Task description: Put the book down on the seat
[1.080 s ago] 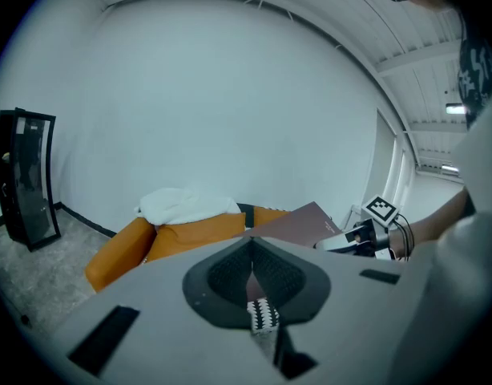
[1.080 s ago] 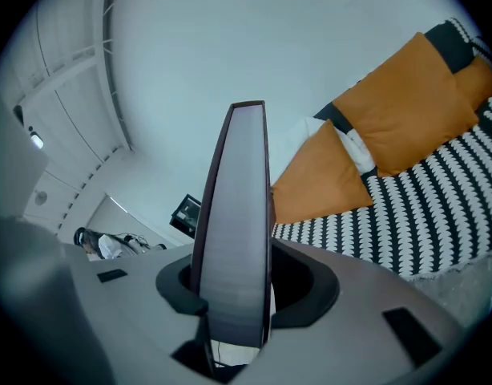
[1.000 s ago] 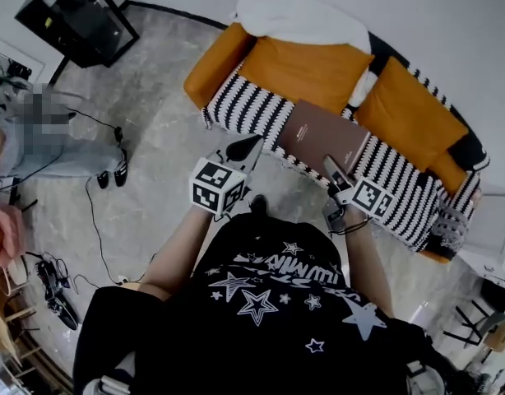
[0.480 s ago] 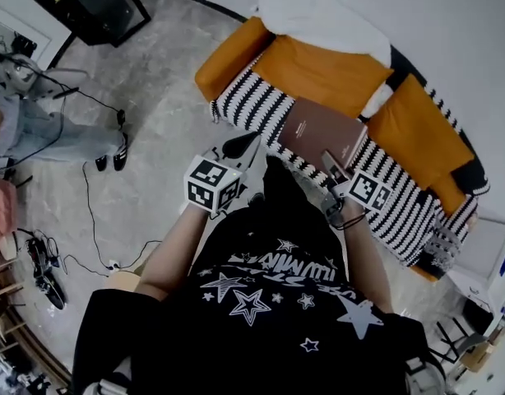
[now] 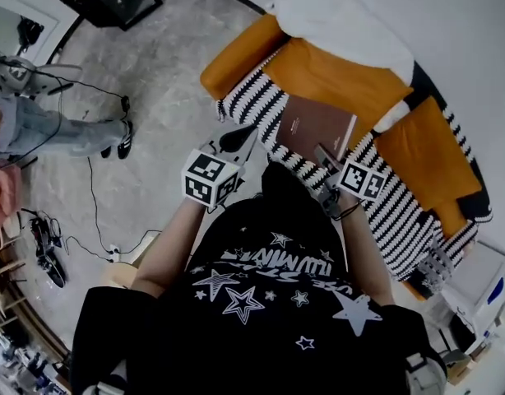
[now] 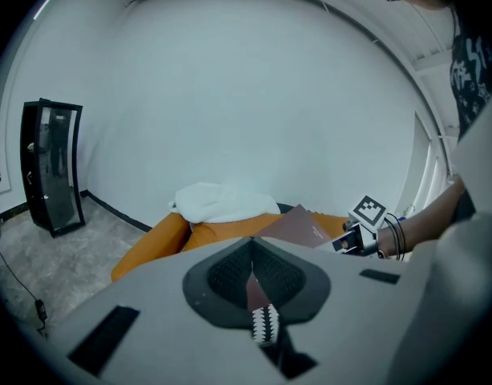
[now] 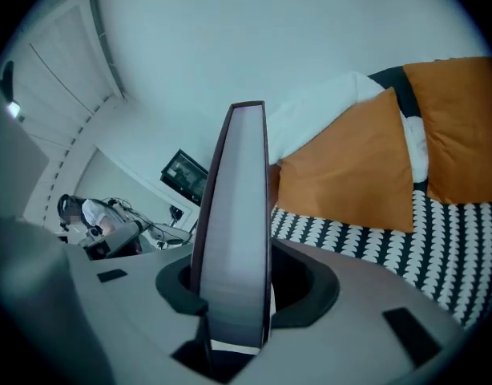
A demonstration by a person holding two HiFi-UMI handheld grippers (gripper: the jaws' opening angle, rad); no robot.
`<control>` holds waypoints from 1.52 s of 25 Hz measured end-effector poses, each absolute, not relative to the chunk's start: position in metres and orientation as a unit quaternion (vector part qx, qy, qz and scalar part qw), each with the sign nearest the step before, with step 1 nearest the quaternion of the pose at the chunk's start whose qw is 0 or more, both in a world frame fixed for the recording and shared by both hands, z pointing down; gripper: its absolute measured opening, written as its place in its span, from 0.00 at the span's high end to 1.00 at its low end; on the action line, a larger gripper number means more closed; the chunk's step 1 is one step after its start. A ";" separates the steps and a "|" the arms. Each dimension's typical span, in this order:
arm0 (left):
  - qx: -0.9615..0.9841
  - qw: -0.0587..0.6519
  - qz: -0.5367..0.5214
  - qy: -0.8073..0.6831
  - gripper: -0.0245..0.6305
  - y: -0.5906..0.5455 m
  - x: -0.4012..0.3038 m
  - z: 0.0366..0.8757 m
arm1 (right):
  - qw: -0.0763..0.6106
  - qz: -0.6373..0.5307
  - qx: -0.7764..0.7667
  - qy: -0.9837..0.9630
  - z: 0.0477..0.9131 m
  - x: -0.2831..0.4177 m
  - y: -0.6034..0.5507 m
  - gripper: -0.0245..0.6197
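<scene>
The flat brown hardcover book is being held mid-frame over the black-and-white striped sofa seat, with the right gripper clamping its near edge. The right gripper view is only showing grey page edges, while the head view is showing the cover. The left gripper is hanging closed and empty. Orange cushions are lining the back, and grey stone floor is filling the upper left.

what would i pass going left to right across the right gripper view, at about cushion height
black screen → book, standing on edge → orange cushion → second orange cushion at the right edge
</scene>
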State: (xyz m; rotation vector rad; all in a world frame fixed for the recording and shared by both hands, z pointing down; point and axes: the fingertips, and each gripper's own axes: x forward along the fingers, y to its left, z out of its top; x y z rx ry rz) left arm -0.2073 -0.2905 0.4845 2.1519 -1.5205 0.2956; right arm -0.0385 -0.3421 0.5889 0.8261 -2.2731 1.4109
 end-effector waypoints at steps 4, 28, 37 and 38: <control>0.783 0.254 0.106 -0.558 0.95 -0.327 -0.209 0.491 | 0.195 0.492 0.273 -0.803 0.598 -0.051 -0.375 0.72; 0.713 0.335 0.127 -0.602 0.95 -0.443 -0.235 0.554 | 0.428 0.398 0.116 -0.803 0.730 -0.100 -0.474 0.72; 0.703 0.368 0.145 -0.591 0.95 -0.454 -0.230 0.602 | 0.478 0.384 0.088 -0.785 0.792 -0.105 -0.486 0.72; 0.702 0.371 0.145 -0.590 0.95 -0.457 -0.230 0.606 | 0.485 0.379 0.082 -0.784 0.796 -0.105 -0.487 0.72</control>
